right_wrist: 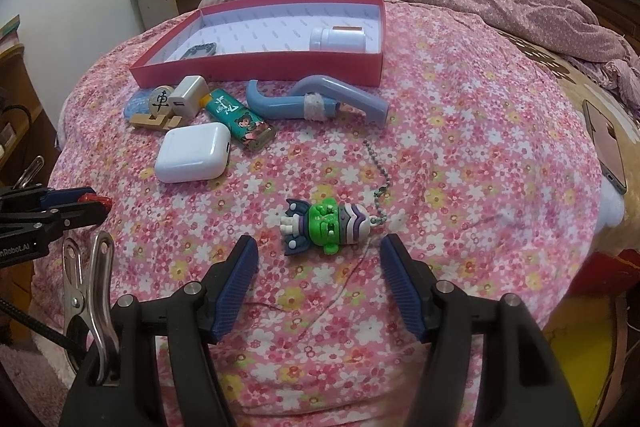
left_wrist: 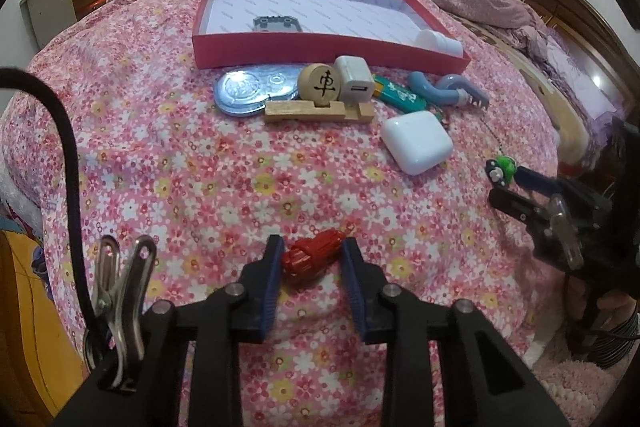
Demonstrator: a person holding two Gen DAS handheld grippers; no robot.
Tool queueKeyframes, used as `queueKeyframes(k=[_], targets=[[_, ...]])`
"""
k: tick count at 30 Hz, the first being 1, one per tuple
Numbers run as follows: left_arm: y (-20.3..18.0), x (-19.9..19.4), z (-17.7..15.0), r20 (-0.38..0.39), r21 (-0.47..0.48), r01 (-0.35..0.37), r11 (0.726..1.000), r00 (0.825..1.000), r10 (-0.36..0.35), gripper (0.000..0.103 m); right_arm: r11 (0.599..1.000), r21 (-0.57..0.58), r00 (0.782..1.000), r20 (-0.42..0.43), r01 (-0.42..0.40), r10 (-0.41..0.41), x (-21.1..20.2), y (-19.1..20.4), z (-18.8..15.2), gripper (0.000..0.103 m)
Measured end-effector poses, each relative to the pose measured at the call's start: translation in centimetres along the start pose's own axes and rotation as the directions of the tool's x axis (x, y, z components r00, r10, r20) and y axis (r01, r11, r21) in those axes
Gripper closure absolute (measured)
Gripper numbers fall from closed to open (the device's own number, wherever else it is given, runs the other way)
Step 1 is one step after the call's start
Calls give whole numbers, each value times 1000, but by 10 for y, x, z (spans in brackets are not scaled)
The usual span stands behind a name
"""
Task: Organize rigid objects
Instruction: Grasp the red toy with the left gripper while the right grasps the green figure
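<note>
My left gripper (left_wrist: 311,253) clamps a small red ribbed piece (left_wrist: 310,255); my right gripper (right_wrist: 318,255) stands open around a green figurine keychain (right_wrist: 326,227).

In the left wrist view the red piece sits at lower centre, both blue pads pressed against its sides on the floral bedsheet (left_wrist: 200,167). In the right wrist view the keychain lies at centre between my spread right fingers, touching neither, its ball chain running toward the upper right. The red tray (right_wrist: 256,69), upper centre, holds a white bottle (right_wrist: 338,39) and a grey part (right_wrist: 200,50). Below its front wall lie a wooden chess piece (right_wrist: 162,99), a white charger (right_wrist: 188,95), a green lighter (right_wrist: 240,123), a white earbud case (right_wrist: 194,151) and a blue bent tool (right_wrist: 316,103).
</note>
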State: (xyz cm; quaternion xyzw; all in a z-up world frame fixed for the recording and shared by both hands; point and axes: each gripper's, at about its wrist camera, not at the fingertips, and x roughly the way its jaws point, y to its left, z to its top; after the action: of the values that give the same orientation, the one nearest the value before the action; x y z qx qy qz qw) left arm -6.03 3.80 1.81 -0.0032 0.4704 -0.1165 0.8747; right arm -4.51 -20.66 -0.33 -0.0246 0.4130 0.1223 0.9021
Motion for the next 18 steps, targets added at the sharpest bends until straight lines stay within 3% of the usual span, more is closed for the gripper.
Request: queueKeyframes(k=[12, 18], targets=[[3, -8, 0, 27, -8, 6, 1000, 1000, -6, 79, 1000, 2, 1000, 3, 1, -1, 0, 0, 1, 37], [2, -3, -1, -5, -1, 21, 1000, 1000, -21, 78, 1000, -12, 1000, 4, 12, -12, 1, 2, 2, 39]])
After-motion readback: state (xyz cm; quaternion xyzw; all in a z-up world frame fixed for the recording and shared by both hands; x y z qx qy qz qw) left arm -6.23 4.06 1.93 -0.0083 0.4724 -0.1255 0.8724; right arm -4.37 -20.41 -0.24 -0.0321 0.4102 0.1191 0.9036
